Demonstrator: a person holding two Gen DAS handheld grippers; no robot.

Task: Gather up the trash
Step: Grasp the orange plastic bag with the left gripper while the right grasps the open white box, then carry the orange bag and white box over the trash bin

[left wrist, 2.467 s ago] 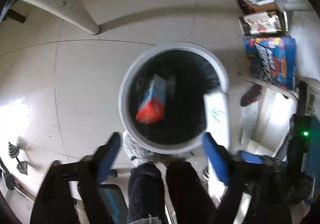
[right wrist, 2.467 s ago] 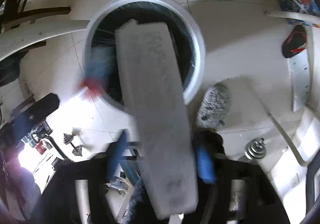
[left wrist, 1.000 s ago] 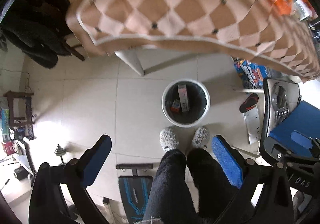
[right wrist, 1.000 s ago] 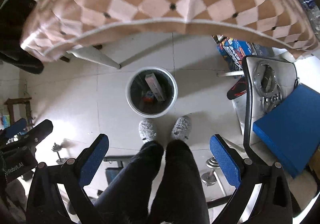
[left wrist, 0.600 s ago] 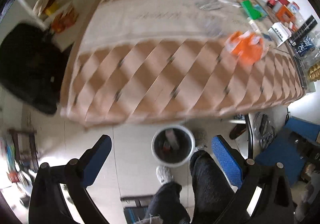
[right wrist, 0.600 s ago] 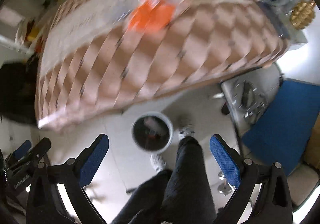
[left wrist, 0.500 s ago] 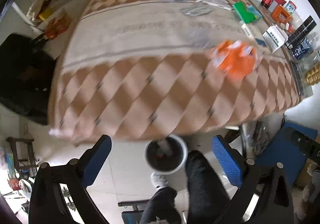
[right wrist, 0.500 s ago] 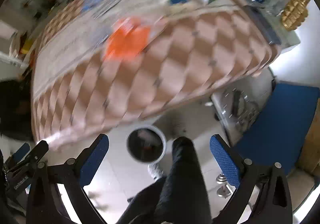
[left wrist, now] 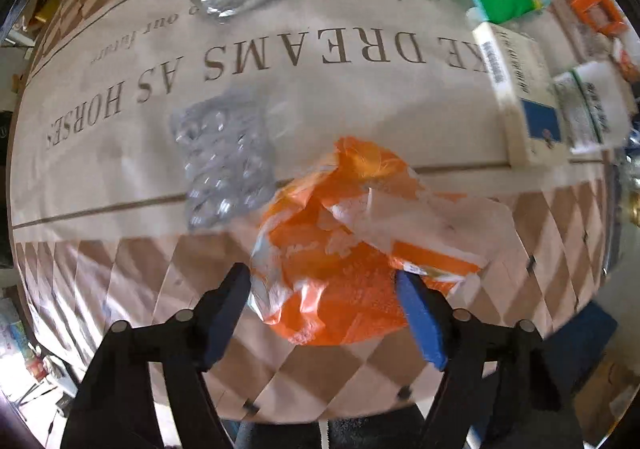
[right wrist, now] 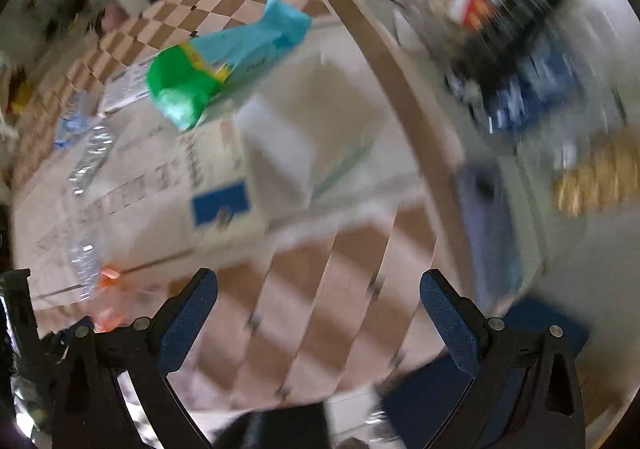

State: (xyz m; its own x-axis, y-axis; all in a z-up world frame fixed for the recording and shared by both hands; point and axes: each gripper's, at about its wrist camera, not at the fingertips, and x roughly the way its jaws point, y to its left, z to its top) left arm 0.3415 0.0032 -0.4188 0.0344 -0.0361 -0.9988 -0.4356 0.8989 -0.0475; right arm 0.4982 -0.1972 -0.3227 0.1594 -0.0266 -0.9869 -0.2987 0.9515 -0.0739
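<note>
Both grippers hang over a cluttered table, the left one framing a crumpled orange wrapper.

The table [left wrist: 120, 289], covered in a brown-and-cream diamond cloth with a cream printed band, fills both views. In the left wrist view the orange wrapper [left wrist: 340, 257] lies at lower centre, where the cream band meets the diamond pattern. The left gripper [left wrist: 324, 289] has its blue fingers spread, one at each side of the wrapper's near end; whether they touch it cannot be told. A silver blister pack [left wrist: 224, 165] sits just left of the wrapper, a white-and-blue box [left wrist: 520, 89] at the right edge. In the blurred right wrist view the right gripper [right wrist: 318, 291] is spread wide and empty at the bottom, a green-and-blue packet [right wrist: 208, 65] at upper left.
</note>
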